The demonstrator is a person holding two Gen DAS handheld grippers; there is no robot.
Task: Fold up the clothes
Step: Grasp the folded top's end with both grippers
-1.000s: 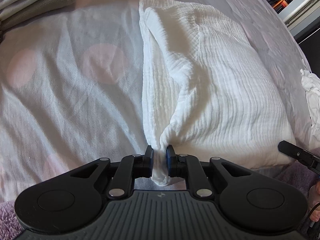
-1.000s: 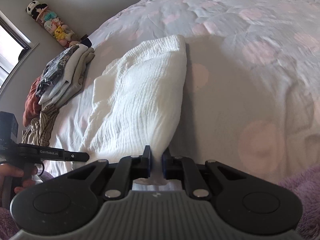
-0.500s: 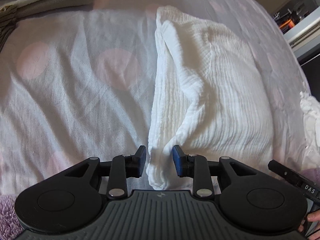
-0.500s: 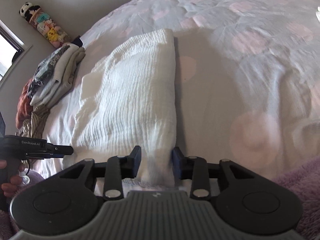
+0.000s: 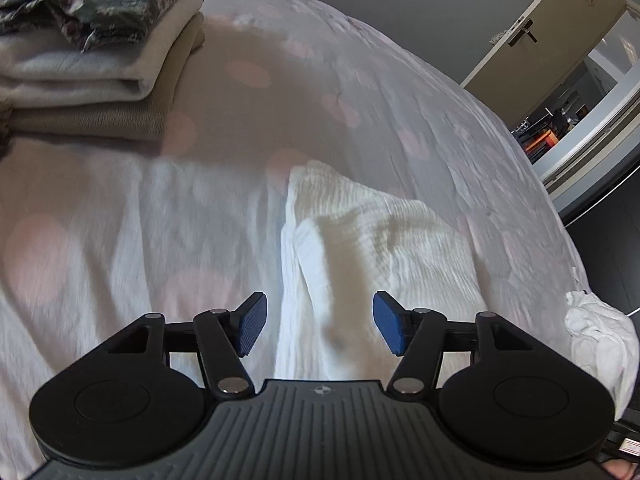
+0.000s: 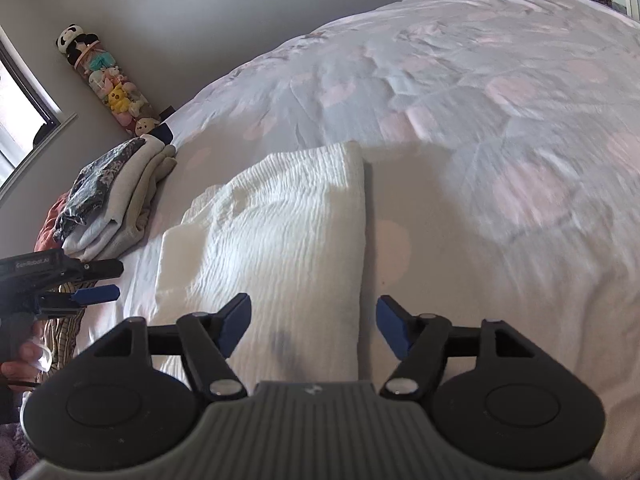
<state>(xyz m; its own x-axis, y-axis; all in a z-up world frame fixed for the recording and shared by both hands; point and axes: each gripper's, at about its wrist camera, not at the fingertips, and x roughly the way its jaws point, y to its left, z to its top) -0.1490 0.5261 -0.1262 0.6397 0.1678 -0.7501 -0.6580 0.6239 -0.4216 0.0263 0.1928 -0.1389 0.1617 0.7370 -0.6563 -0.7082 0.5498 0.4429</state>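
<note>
Left gripper [image 5: 319, 326], lower centre: jaws opening, wide, pads clear of the folded white garment [image 5: 372, 240] lying between them. Right gripper [image 6: 313, 326]: likewise opening, holding nothing.

Folded cloth [image 6: 280, 232] on bed [image 6: 500, 128]; clothes stack [image 6: 116, 200] left.
</note>
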